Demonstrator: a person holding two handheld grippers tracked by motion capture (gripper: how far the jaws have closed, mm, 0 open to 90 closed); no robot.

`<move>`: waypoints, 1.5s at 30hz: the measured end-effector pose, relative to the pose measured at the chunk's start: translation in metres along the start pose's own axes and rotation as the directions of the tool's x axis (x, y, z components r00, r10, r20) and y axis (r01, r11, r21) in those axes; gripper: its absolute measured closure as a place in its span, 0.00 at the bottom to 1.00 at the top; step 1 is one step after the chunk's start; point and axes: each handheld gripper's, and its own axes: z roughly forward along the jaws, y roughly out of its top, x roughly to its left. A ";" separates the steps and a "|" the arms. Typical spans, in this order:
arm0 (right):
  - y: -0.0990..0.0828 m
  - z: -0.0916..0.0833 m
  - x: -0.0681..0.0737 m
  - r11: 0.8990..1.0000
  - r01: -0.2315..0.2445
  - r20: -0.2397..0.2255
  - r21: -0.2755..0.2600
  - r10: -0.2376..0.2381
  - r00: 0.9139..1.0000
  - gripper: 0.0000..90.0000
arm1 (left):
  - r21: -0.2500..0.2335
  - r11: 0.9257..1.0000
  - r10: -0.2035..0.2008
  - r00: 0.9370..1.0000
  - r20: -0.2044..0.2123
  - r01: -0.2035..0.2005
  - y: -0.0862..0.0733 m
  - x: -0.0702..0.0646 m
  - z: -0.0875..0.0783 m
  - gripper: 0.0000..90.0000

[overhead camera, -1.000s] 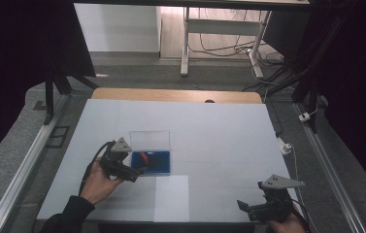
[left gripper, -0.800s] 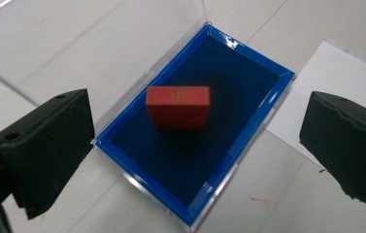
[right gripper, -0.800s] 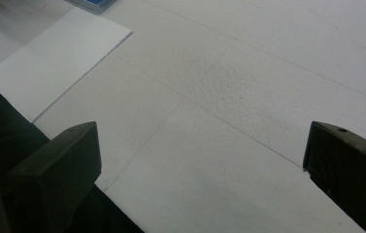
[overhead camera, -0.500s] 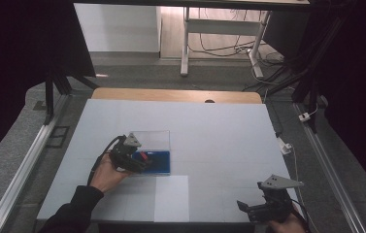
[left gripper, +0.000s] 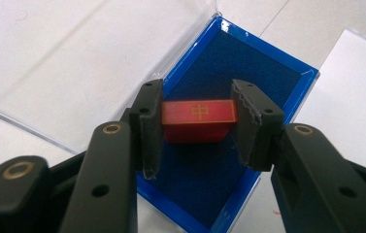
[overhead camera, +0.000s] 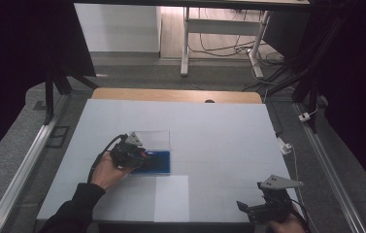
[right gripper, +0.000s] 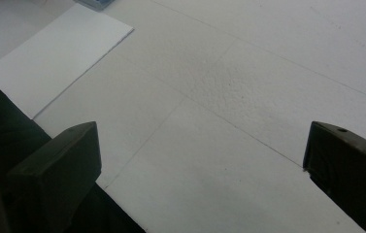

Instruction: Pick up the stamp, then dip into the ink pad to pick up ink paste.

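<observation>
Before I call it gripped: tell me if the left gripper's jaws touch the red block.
Touching: in the left gripper view, both jaws of the left gripper press the ends of the red block.

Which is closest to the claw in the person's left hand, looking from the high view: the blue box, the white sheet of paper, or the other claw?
From the left claw:
1. Blue box: right under its tips.
2. White sheet of paper: nearer the person, slightly right.
3. Right claw: far across, at the table's near right corner.

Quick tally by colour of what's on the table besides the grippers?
Red: 1, block
Blue: 1, tray
Clear: 1, lid
White: 1, paper sheet
Total: 4
</observation>
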 end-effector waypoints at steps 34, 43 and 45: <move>0.000 -0.001 0.000 1.000 -0.001 -0.003 -0.008 0.001 1.000 0.00 | -0.100 0.995 -0.014 1.000 0.010 0.015 0.021 -0.018 -0.021 0.65; 0.000 -0.001 0.000 1.000 -0.003 -0.004 -0.009 0.003 1.000 0.00 | -0.079 0.997 -0.010 1.000 0.024 0.011 0.038 -0.022 -0.003 0.65; -0.001 -0.001 0.000 1.000 -0.003 -0.004 -0.010 0.003 1.000 0.00 | -0.064 0.998 -0.007 1.000 0.026 0.009 0.040 -0.023 0.003 0.65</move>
